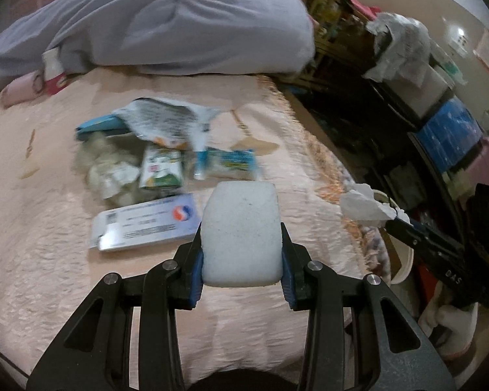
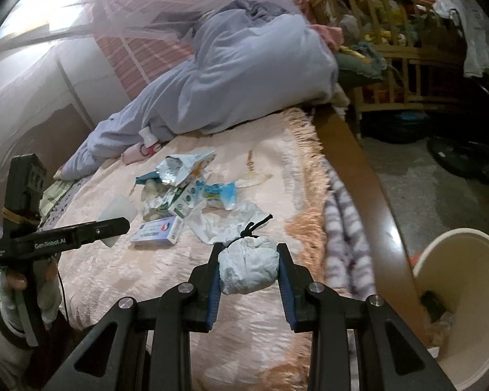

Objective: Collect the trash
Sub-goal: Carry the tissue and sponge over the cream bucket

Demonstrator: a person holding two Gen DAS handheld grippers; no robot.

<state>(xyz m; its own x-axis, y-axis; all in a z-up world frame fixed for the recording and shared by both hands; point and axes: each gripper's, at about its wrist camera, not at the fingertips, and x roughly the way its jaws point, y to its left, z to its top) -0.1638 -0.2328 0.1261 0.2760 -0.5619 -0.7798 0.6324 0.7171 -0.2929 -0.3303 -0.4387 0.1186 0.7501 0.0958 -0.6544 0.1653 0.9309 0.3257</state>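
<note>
White foam fills the bottom centre of the left wrist view: the left gripper (image 1: 243, 254) has its blue pads pressed on either side of a rounded foam block (image 1: 241, 228), held above the pink bedspread (image 1: 49, 244). Over in the right wrist view, low centre, the right gripper (image 2: 248, 272) is clamped on a wadded white tissue bundle (image 2: 249, 270) with a black cord knotted at its top. At lower right of that view stands a cream bin (image 2: 472, 260), beside the bed's wooden edge, with some scraps at its bottom. Just beyond the grippers, mid-frame, the rest of the trash lies on the bedspread: a flat medicine box (image 1: 146, 221), a small green carton (image 1: 161, 171), a blue-and-white wrapper (image 1: 233, 161), crumpled paper (image 1: 114, 176) and a torn foil pouch (image 1: 166, 120). Farther back, a grey-blue quilt (image 1: 179, 22) is heaped across the top. At far right sits a wooden chair (image 2: 391, 49) piled with clutter.
</note>
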